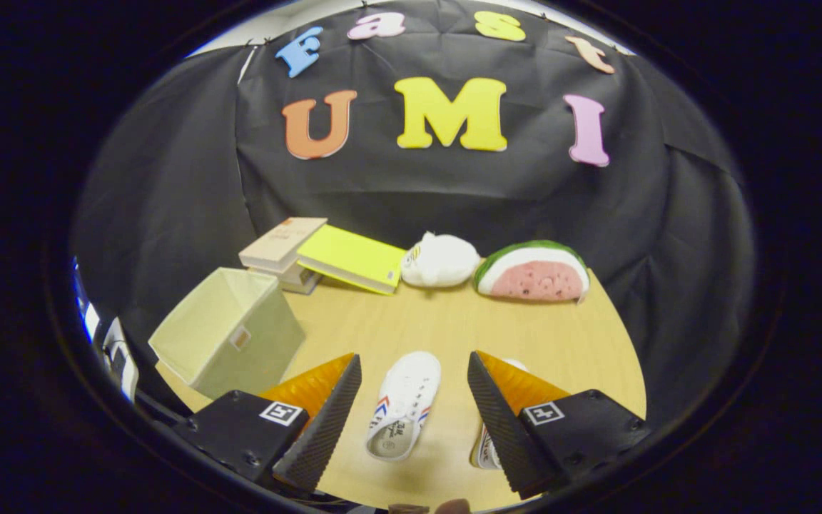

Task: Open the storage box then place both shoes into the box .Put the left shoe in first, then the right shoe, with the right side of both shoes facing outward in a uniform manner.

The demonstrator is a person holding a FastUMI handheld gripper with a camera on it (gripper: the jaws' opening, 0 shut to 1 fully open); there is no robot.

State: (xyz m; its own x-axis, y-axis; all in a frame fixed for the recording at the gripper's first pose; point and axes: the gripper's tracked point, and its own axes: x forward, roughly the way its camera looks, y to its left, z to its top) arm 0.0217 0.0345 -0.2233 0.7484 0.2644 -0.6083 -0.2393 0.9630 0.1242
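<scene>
A white shoe (404, 403) with red and blue stripes lies on the wooden table (454, 321), between my fingers and below them. A second white shoe (486, 446) lies to its right, mostly hidden behind my right finger (500, 414). My gripper (414, 375) is open, held above the table, with nothing in its grasp. The pale green fabric storage box (229, 332) stands to the left of my left finger (325, 421), its top open and its inside bare as far as I can see.
At the back of the table lie stacked books (284, 250) with a yellow book (354, 258) leaning on them, a white plush toy (441, 260) and a watermelon-slice plush (534, 271). The booth's black cloth hangs behind them.
</scene>
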